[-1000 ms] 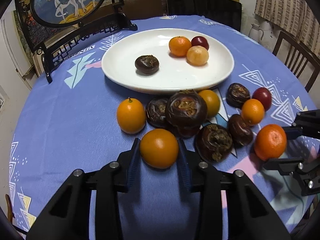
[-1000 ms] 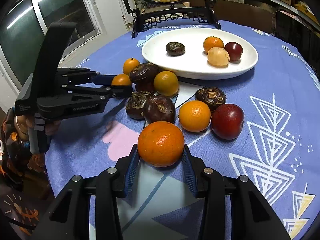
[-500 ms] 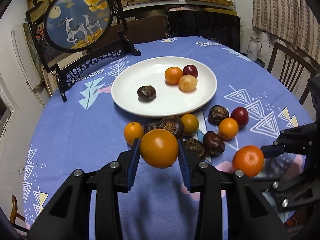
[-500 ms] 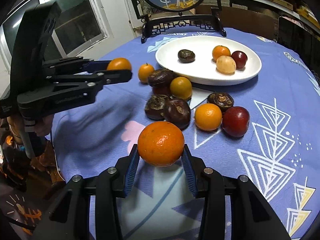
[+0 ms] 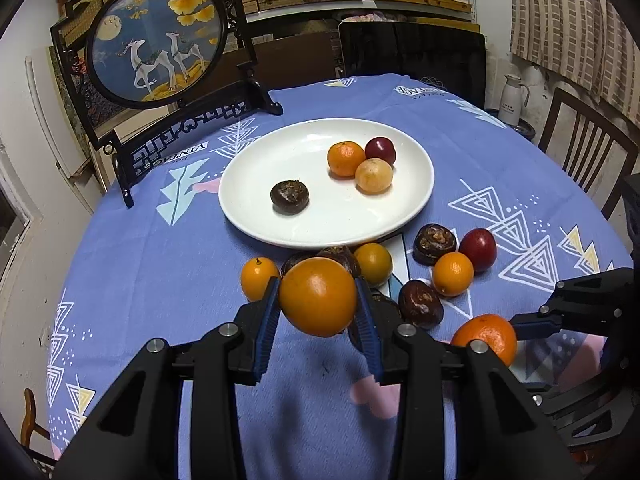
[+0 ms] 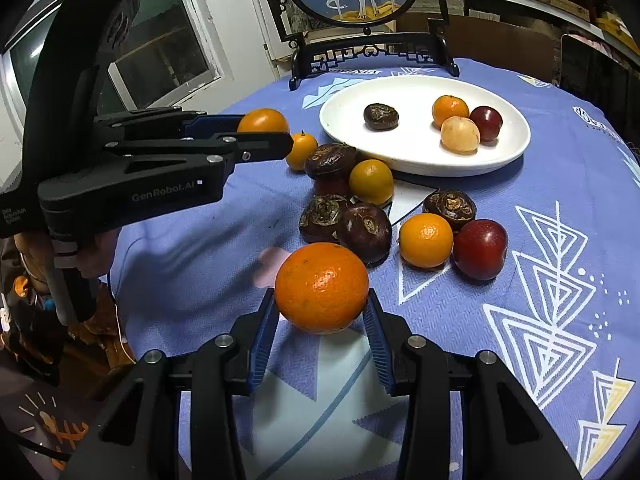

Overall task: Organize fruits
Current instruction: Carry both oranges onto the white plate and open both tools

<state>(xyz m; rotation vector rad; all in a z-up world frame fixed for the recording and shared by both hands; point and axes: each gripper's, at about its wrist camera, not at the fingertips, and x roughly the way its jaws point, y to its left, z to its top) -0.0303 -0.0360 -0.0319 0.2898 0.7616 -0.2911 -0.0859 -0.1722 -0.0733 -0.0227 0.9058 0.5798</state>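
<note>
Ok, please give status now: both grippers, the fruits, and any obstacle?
Left gripper shut on yellow-orange fruit. Right gripper shut on orange. Plate holds four fruits; path clear.

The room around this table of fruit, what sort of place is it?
Probably a home dining room: a round table under a patterned blue cloth, wooden chairs around it, and a framed deer screen before shelves.

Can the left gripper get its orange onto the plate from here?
Probably yes. The left gripper is shut on the orange, lifted off the cloth, and the near part of the plate is bare. The loose fruit between sits low, so it should pass over.
</note>
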